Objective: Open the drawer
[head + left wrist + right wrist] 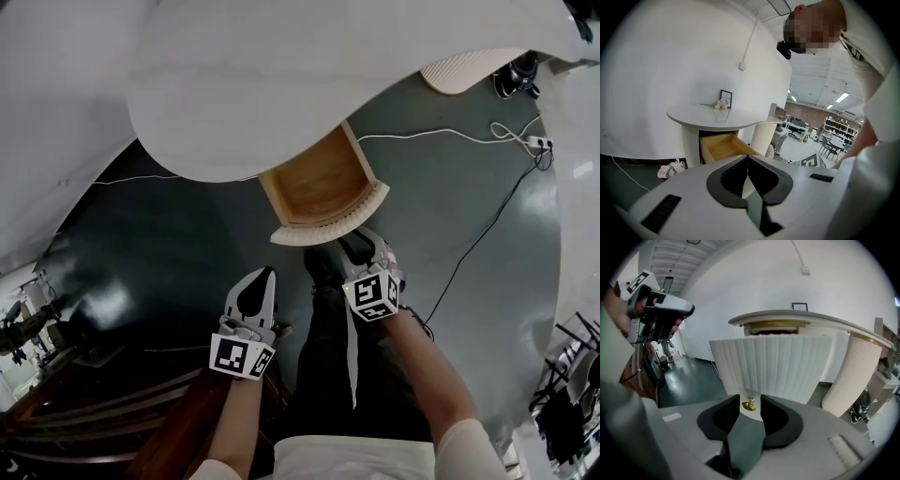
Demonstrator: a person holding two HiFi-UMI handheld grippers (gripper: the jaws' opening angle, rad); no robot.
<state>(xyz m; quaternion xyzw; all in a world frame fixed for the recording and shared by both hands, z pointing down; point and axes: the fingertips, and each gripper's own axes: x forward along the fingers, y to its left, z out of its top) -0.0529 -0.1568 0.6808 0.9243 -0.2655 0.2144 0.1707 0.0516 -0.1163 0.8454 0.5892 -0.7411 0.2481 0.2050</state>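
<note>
The wooden drawer (323, 187) stands pulled out from under the round white table (234, 84), with its fluted white front (773, 366) facing me. My right gripper (359, 247) is right at that front, open, and the small brass knob (749, 404) sits in the gap between its fingertips without the pads pressing on it. My left gripper (262, 275) hangs off to the left and lower, away from the drawer, shut and empty. From the left gripper view the drawer (723, 146) shows its bare inside beyond the left gripper (748, 158).
A fluted white column (855, 371) stands to the right of the drawer. A white cable (450, 136) runs across the dark floor to a power strip (539, 142). A small picture frame (725, 98) and flowers (719, 105) sit on the tabletop. The person's legs (347, 375) are below.
</note>
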